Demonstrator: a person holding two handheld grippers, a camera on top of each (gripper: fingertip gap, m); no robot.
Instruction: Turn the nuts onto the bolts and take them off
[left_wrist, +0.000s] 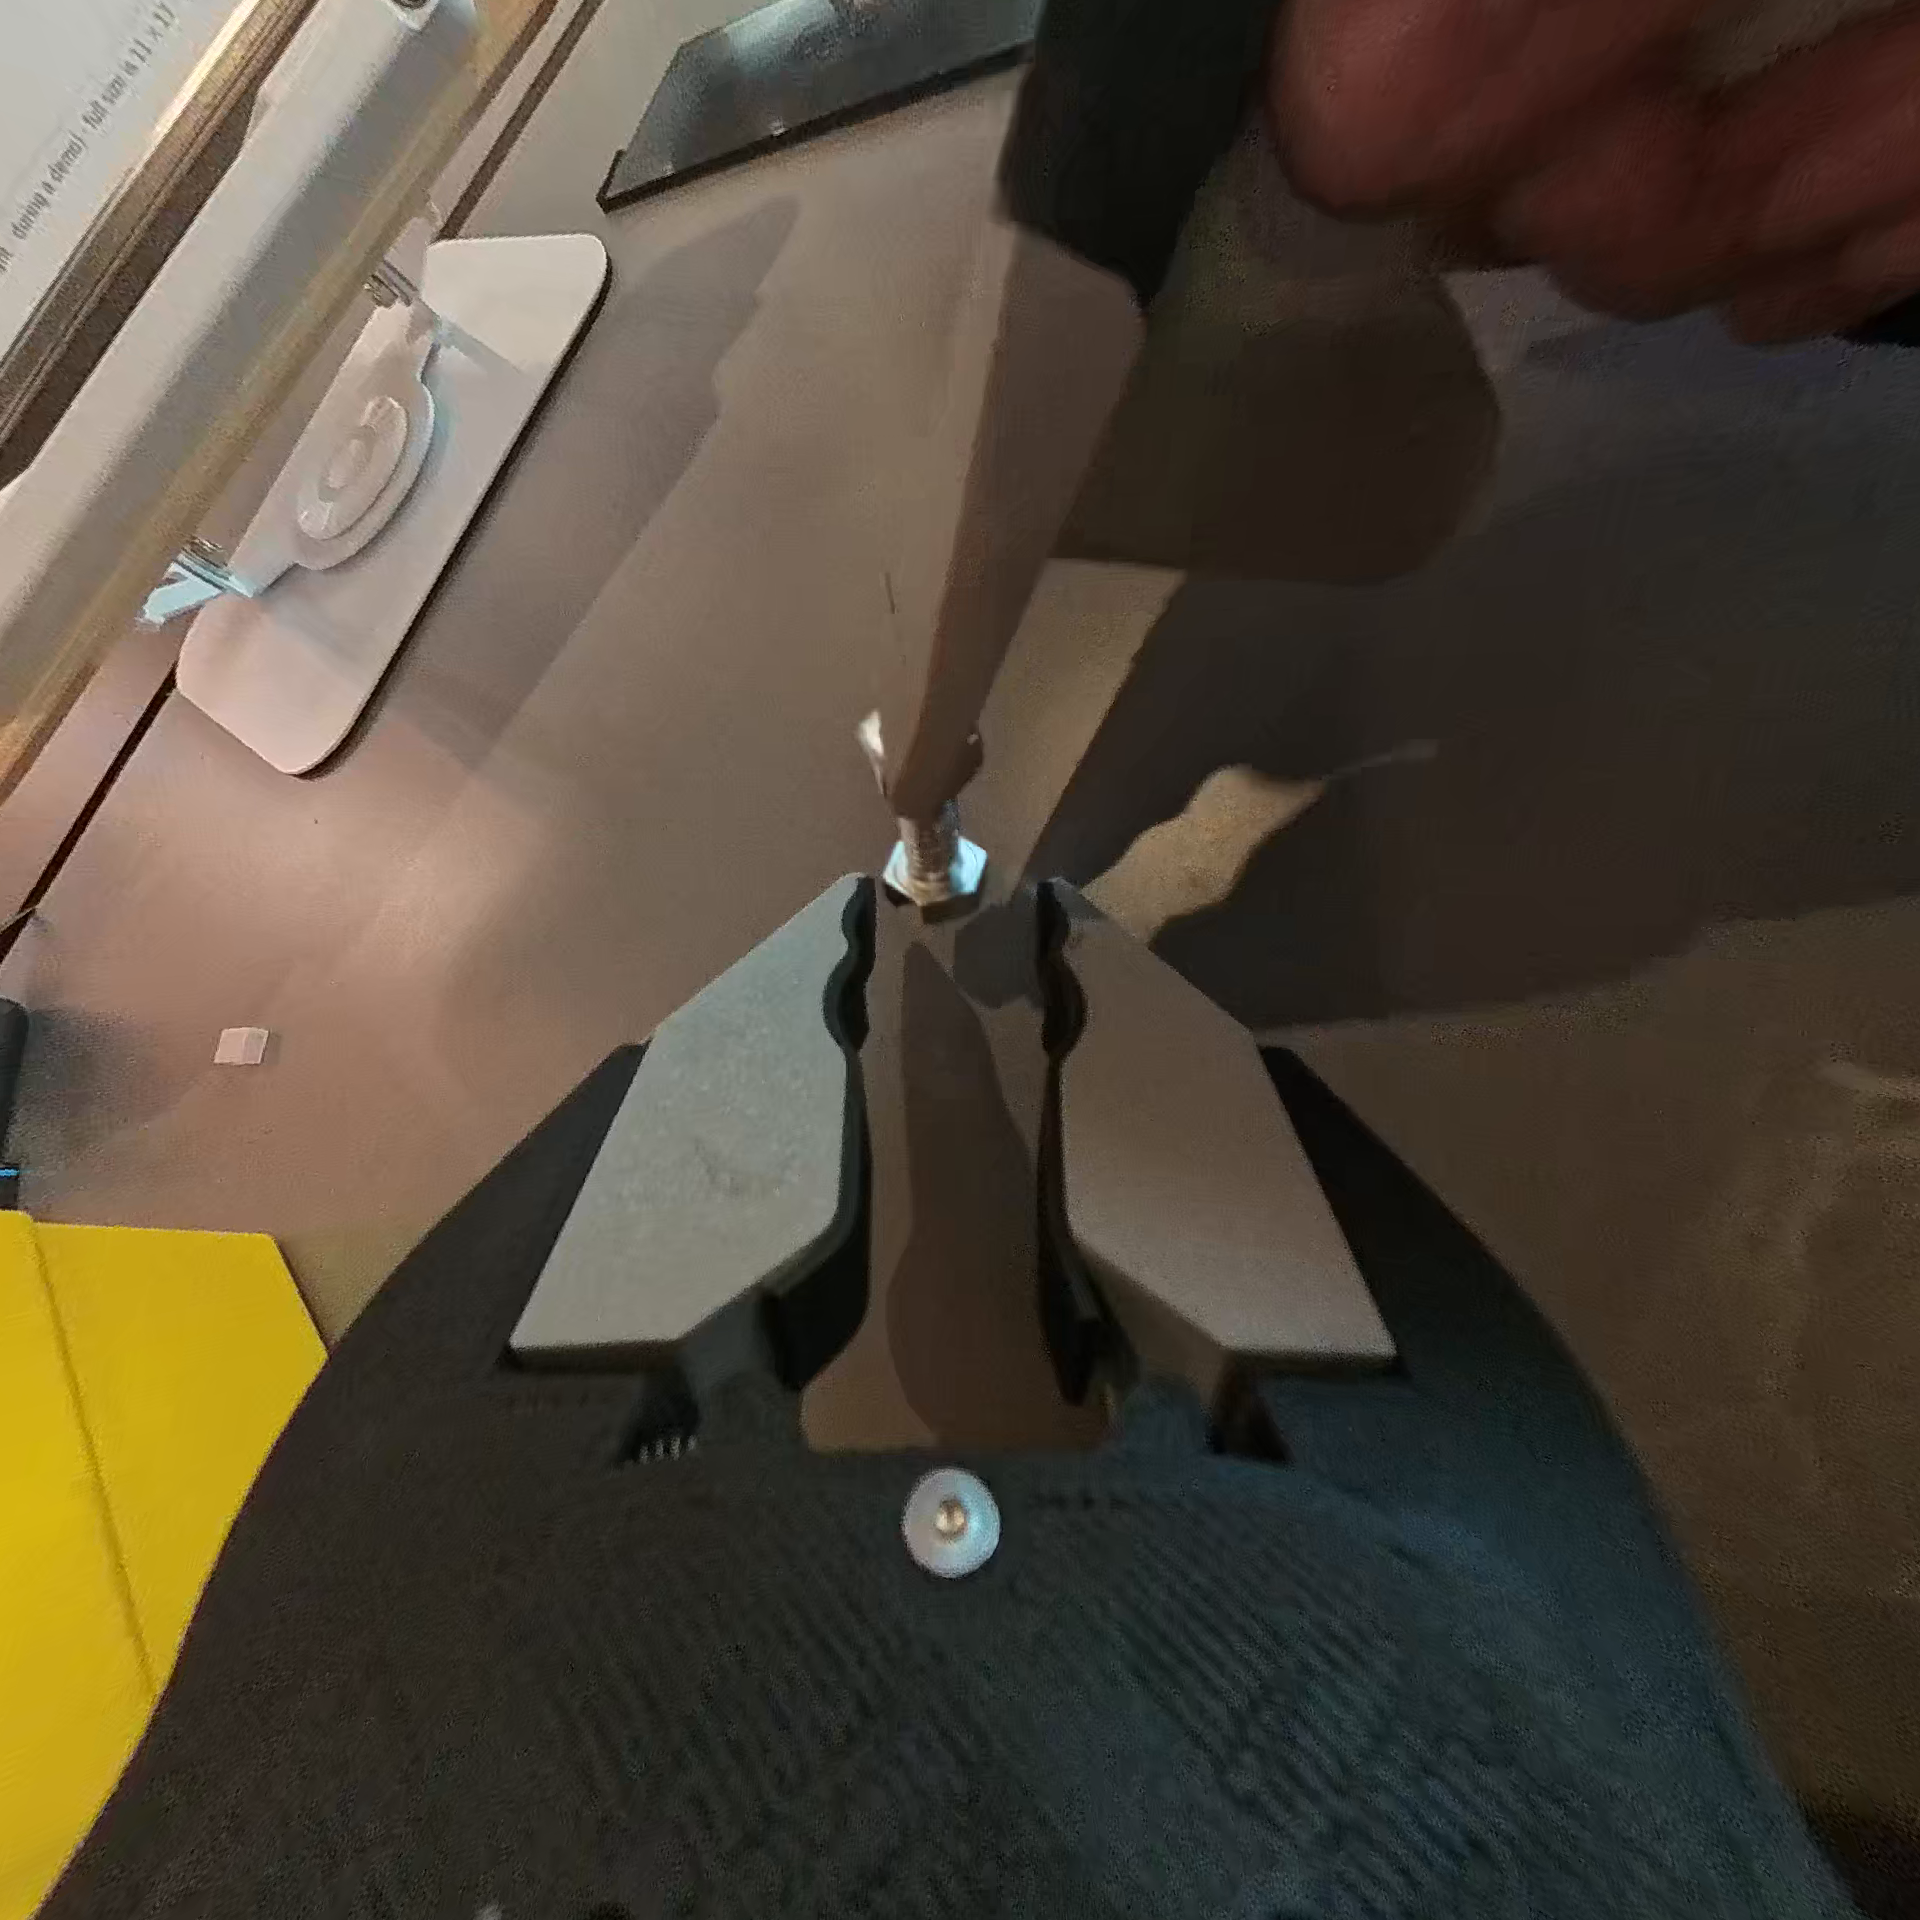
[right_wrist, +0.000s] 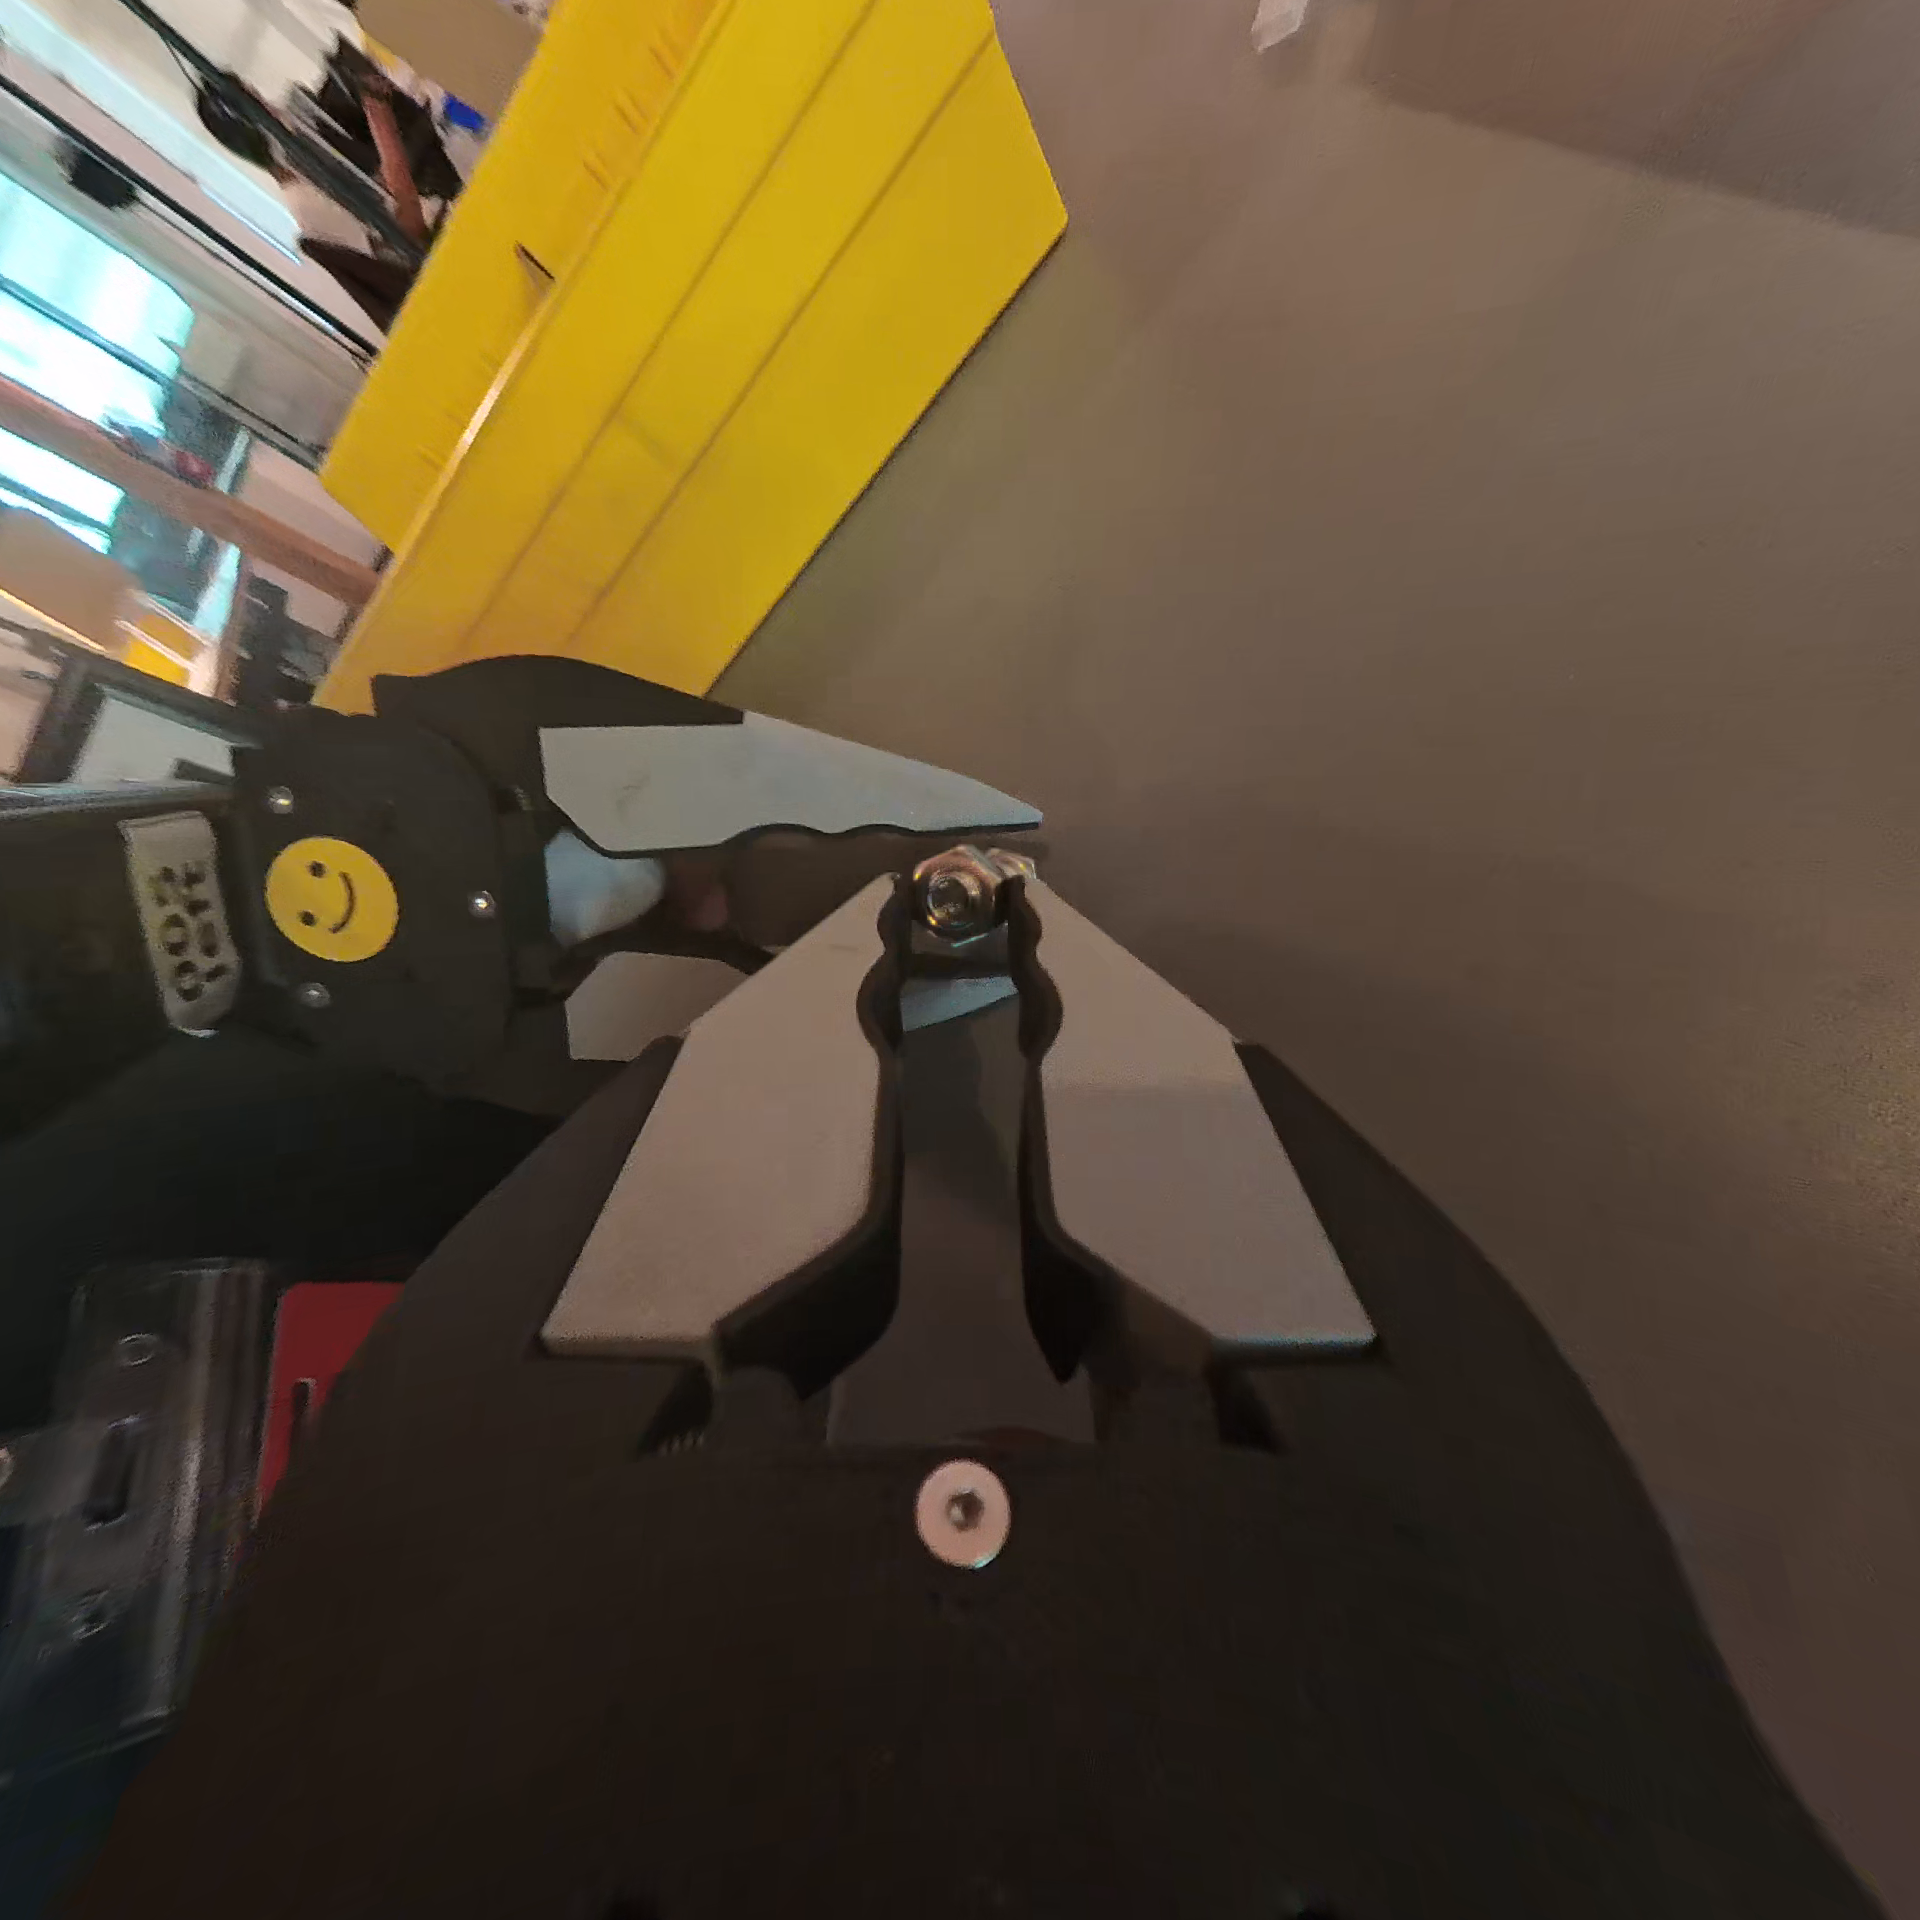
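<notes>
A brown table (right_wrist: 1455, 623) is being seen from both wrist views, with a yellow bin (right_wrist: 675, 343) resting on it. The right gripper (right_wrist: 956, 914) is being held clamped on a silver bolt (right_wrist: 951, 896), whose end is facing the camera. The left gripper (left_wrist: 951, 894) is being held with its fingers slightly apart, the hex nut (left_wrist: 932, 875) sitting on the bolt's thread just at their tips; whether it is being pinched cannot be told.

Left gripper (left_wrist: 951, 899): black ribbed body, grey wedge fingers (left_wrist: 717, 1153), silver screw (left_wrist: 951, 1536) below them.
Right gripper (right_wrist: 956, 920): same build; silver screw (right_wrist: 963, 1512).
</notes>
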